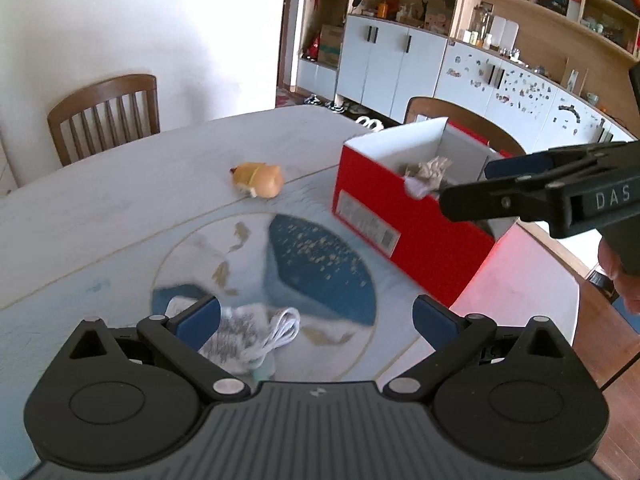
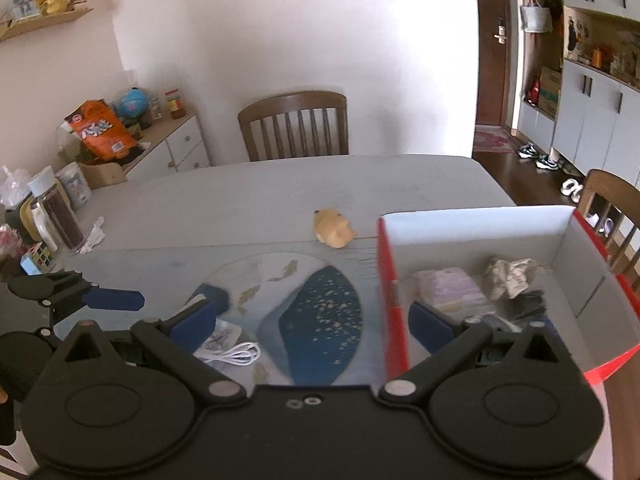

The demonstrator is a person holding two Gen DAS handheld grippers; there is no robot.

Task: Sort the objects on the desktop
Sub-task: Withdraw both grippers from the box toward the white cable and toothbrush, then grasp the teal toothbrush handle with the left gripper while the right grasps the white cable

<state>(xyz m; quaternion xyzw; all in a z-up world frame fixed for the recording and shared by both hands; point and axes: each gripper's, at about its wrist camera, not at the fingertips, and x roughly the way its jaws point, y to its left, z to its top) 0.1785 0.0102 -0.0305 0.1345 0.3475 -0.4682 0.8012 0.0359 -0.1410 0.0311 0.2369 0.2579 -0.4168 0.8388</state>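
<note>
- Jaws of my left gripper stand wide open and empty, low over the near edge of the bench.
- Between those blue pads, on the bench's blue mat, lies a small patterned pouch with a coiled white cable touching it.
- My right gripper is open too, holding nothing; one finger hangs over the mat, the other over the red box.
- That box sits open toward the right edge of the bench, holding a pinkish packet, a crumpled paper and something dark I cannot make out.
- A tan plush toy lies alone mid-bench, just beyond the mat's far edge, well apart from both grippers.
- A wooden chair stands at the far edge.
</note>
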